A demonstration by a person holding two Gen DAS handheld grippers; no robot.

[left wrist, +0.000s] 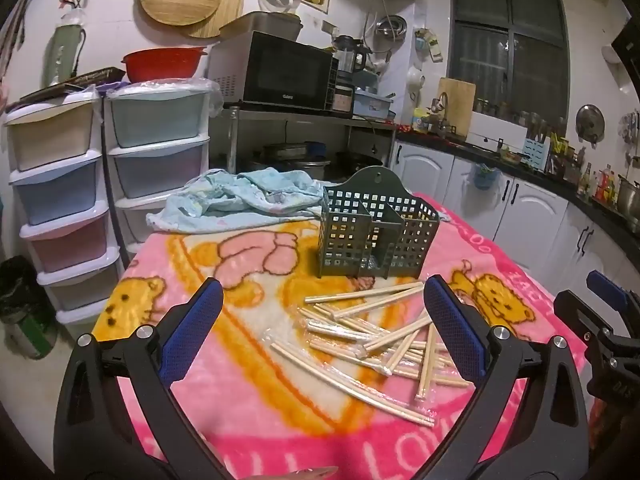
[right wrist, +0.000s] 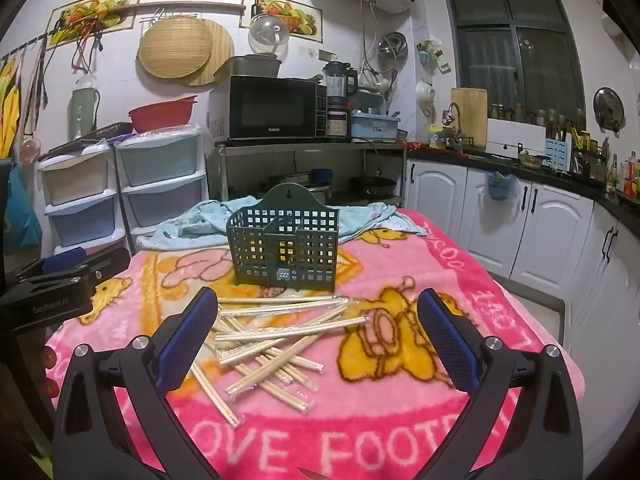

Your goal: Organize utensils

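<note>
A dark green slotted utensil holder point(left wrist: 374, 232) point(right wrist: 282, 246) stands upright on the pink blanket-covered table point(left wrist: 248, 412) point(right wrist: 460, 280), nothing visibly standing in it. In front of it lies a loose heap of wrapped wooden chopsticks point(left wrist: 376, 336) point(right wrist: 272, 344). My left gripper point(left wrist: 324, 312) hovers open above the near part of the table, the heap partly between its blue pads. My right gripper point(right wrist: 316, 316) is open too, above the heap's right side, holding nothing. In the left wrist view the right gripper point(left wrist: 600, 320) shows at the right edge; the left gripper point(right wrist: 60, 280) shows at the left in the right wrist view.
A crumpled light blue cloth point(left wrist: 240, 200) point(right wrist: 208, 220) lies behind the holder at the table's far edge. Plastic drawer towers point(left wrist: 108, 184) stand to the left, a microwave point(right wrist: 272, 108) on a metal shelf behind, white cabinets point(right wrist: 540, 232) to the right.
</note>
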